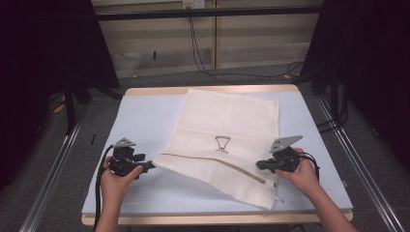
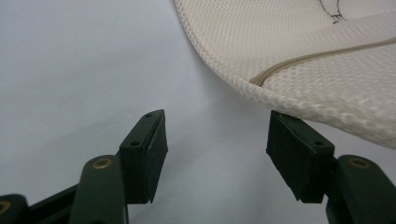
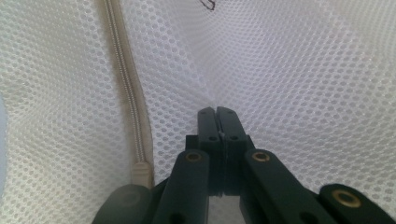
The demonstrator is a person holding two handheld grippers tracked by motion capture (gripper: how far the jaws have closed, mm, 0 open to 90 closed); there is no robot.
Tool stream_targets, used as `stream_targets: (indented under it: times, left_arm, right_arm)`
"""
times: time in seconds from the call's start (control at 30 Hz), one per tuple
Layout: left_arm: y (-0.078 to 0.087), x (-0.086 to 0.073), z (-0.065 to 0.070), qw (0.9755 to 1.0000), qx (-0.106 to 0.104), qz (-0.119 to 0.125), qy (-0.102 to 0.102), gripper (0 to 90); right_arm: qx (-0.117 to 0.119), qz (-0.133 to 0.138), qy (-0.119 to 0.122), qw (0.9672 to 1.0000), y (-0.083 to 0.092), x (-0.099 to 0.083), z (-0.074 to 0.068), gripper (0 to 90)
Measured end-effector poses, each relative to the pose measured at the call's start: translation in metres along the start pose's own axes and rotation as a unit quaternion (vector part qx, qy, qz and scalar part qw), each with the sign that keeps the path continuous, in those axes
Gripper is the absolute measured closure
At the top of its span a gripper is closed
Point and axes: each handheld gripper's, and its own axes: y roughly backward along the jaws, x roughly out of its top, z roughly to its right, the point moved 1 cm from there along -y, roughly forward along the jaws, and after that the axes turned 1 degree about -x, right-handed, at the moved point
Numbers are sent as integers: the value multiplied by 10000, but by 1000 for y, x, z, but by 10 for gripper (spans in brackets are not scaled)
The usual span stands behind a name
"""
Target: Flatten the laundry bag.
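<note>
A cream mesh laundry bag (image 1: 227, 125) with a tan zipper (image 1: 217, 165) and a small black cup drawing (image 1: 222, 143) lies spread on the pale blue table (image 1: 145, 116). My left gripper (image 1: 152, 165) stands open at the bag's near left corner. In the left gripper view the bag (image 2: 303, 46) hangs just over the right jaw, with nothing between the pads of that gripper (image 2: 217, 140). My right gripper (image 1: 258, 164) is at the bag's right side, shut on a pinch of the mesh (image 3: 280, 70), beside the zipper (image 3: 128, 93). The fabric puckers toward its closed tips (image 3: 218, 112).
The table's wooden front edge (image 1: 217, 220) runs close to the person's forearms. Metal rails (image 1: 53, 169) flank the table on both sides. Black cables (image 1: 208, 67) trail over the floor behind it. Bare blue surface lies left of the bag.
</note>
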Motion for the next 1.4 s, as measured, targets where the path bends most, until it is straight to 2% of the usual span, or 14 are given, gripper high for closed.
stream_targets:
  times: [0.07,0.23,0.33,0.43,0.5,0.67,0.8,0.93,0.97,1.0,1.13,1.2,1.3,1.4]
  left_arm:
    - [1,3,1,10000,8,-1,-45,379]
    - [-2,4,1,10000,-10,25,-80,407]
    - [-1,5,-1,9999,80,46,-114,407]
    - [-3,7,2,9998,51,58,-167,403]
    - [-5,10,5,9997,-66,74,-203,398]
    - [-8,13,6,9996,-85,96,-237,391]
    - [-14,15,8,9994,-170,31,-294,386]
    - [-20,18,11,9992,-230,3,-330,387]
    - [-23,18,12,9993,-243,12,-301,387]
    - [-26,19,12,9992,-249,1,-318,387]
    - [-39,21,14,9993,-186,-53,-331,399]
    - [-45,22,14,9987,-228,-212,-404,406]
    - [-53,24,16,9987,-311,-242,-332,428]
    - [-59,27,16,9986,-241,-333,-328,458]
  right_arm:
    - [-133,-97,49,9999,2,0,0,900]
    - [-227,-58,131,9996,5,-3,2,900]
    - [-263,-51,136,9995,8,-5,4,900]
    - [-295,-1,84,9995,11,-8,7,900]
    - [-287,30,13,9996,11,-9,7,895]
    - [-344,-9,73,9994,15,-9,6,896]
    - [-312,241,-68,9992,18,-10,7,784]
    - [-242,546,-496,9970,24,-9,7,558]
    - [-252,600,-539,9964,25,-9,7,533]
    - [-388,544,-547,9963,26,-10,7,501]
    - [-547,419,-652,9955,25,-17,8,442]
    - [-656,363,-640,9951,26,-20,8,430]
    - [-734,346,-714,9941,27,-22,8,419]
    - [-869,302,-779,9927,30,-25,8,418]
